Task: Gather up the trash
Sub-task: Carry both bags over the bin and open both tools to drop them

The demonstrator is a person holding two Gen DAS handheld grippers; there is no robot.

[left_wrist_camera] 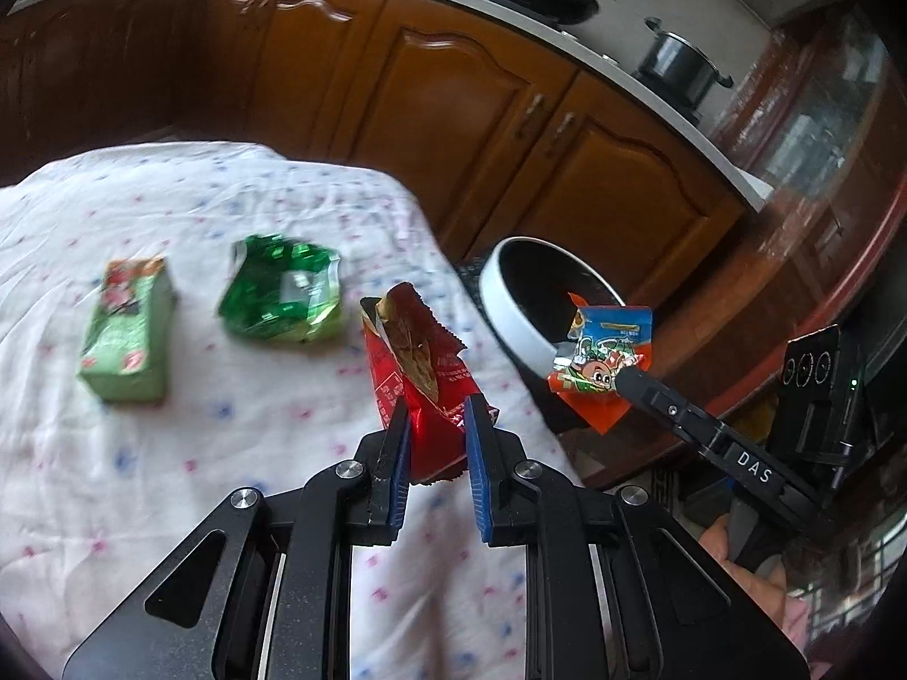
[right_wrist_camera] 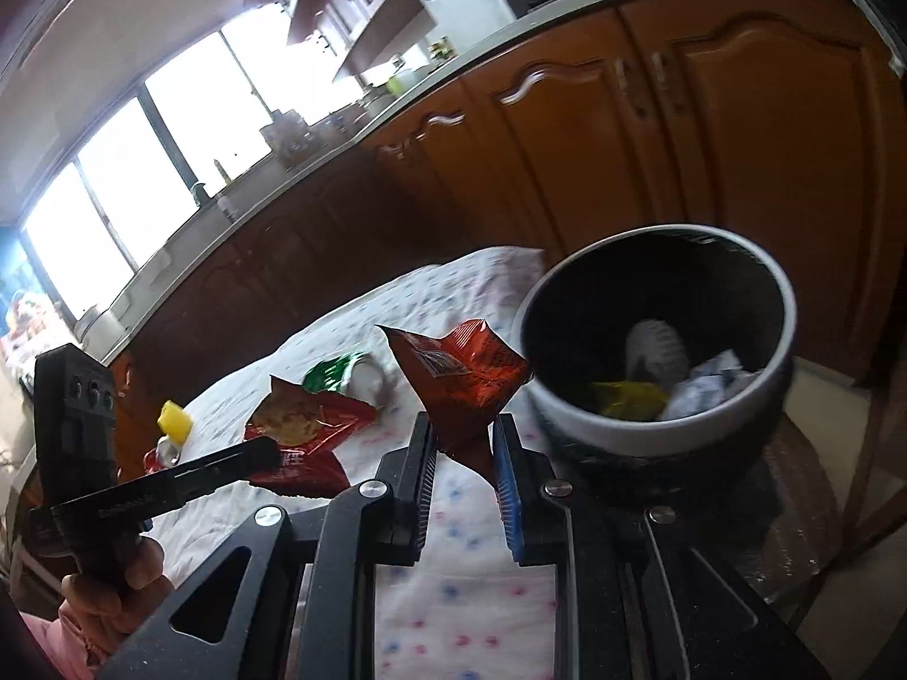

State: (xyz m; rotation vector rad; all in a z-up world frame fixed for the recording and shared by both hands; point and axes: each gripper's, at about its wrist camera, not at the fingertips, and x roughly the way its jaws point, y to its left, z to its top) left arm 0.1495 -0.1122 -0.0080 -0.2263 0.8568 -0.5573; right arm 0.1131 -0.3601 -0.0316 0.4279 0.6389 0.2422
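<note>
Right wrist view: right gripper (right_wrist_camera: 465, 447) is pinching an orange wrapper (right_wrist_camera: 462, 374) just beside the bin (right_wrist_camera: 657, 425) | left gripper (left_wrist_camera: 436, 436) is clamping a red wrapper (left_wrist_camera: 416, 374) near the bin | step: carrying both binward | next: hovering over the rim, then releasing

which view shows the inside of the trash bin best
The right wrist view: it looks down into the trash bin, showing crumpled white paper and a yellow-green scrap at the bottom. The left wrist view catches only the bin's white wall and dark inner wall at a slant, partly hidden behind the orange wrapper.
</note>
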